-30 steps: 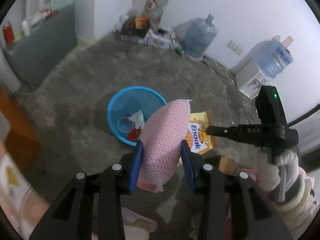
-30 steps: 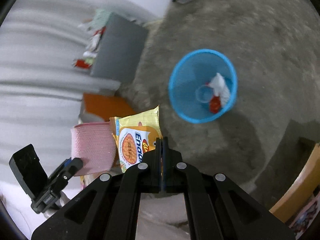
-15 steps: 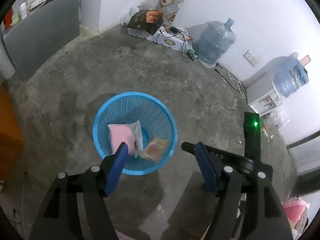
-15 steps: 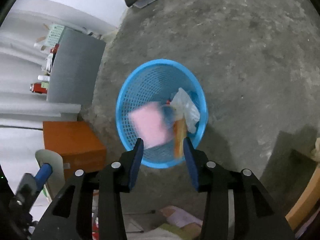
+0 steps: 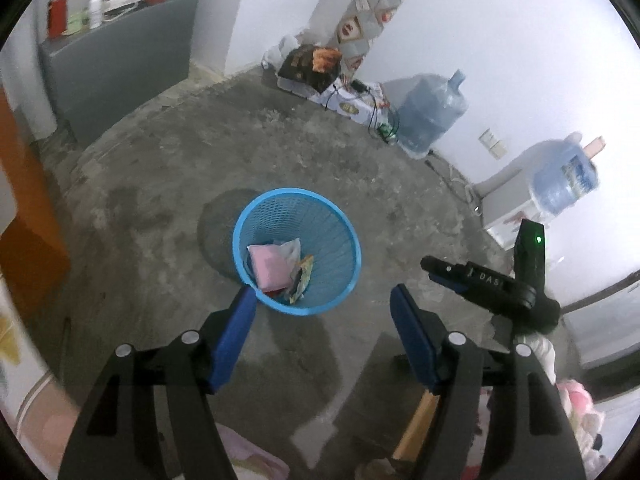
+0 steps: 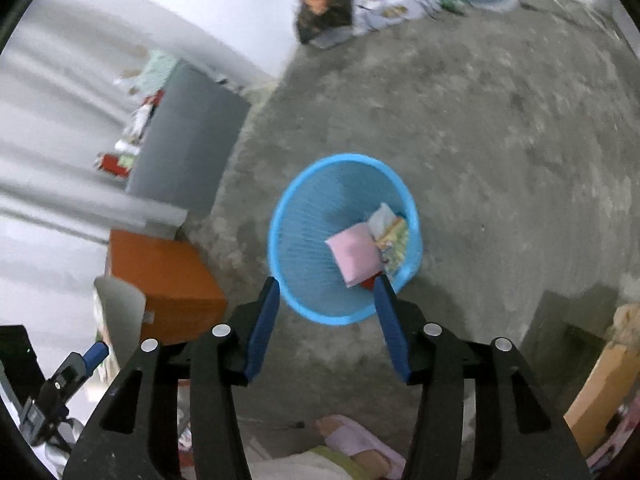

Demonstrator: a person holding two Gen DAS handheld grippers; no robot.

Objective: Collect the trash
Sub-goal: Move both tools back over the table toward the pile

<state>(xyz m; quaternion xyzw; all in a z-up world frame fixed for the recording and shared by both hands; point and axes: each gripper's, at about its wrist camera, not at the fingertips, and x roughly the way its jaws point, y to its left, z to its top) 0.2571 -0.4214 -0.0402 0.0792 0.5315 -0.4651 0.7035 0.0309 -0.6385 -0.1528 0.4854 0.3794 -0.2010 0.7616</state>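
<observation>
Both of my tools are hanging over the floor and pointing down at the bin. My left hand-held gripper is standing wide open in the lower middle of the left view, and nothing is sitting between its blue pads. My right hand-held gripper is in the lower middle of the right view. Its jaws are opening, and nothing is held between them.

I am looking at the blue basket, which is standing on the grey concrete floor near the middle of both views. The pink sponge is lying inside the basket, leaning on its inner wall. The yellow snack packet is lying in there too, just beside the sponge on its right. A white crumpled wrapper is poking up behind them, touching both.

In the left view the right tool is showing at the middle right of the frame. A big water bottle is standing against the wall in the upper right. An orange box is sitting at the left of the right view. That view is a bit blurry.
</observation>
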